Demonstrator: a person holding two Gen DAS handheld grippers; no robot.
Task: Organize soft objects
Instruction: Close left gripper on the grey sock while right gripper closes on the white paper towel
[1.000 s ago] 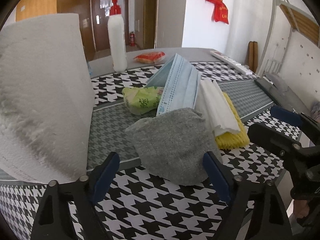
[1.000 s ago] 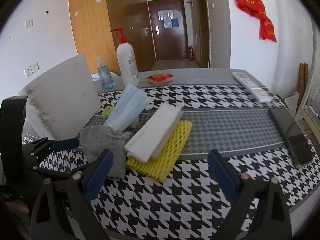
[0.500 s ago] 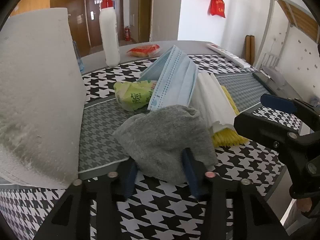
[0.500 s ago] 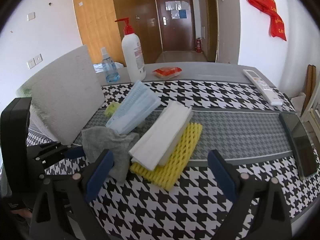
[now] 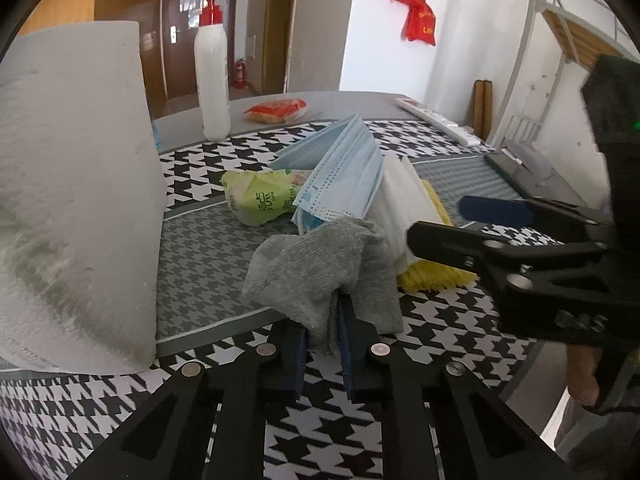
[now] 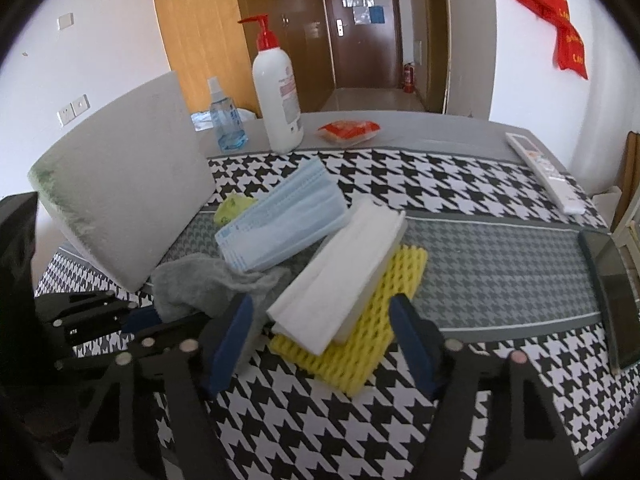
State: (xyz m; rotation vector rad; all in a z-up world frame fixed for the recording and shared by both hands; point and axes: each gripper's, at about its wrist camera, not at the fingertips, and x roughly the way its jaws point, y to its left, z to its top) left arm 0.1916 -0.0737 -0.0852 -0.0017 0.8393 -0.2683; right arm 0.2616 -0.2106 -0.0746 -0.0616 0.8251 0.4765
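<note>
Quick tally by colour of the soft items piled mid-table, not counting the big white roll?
Grey: 1, grey cloth, pinched in the left tool
Blue: 1, face masks stack
White: 1, folded tissue stack
Yellow: 1, foam net
Green: 1, green packet
Total: 5

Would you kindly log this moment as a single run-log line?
left gripper: shut on grey cloth | right gripper: open, straddling white tissue stack and yellow foam net
</note>
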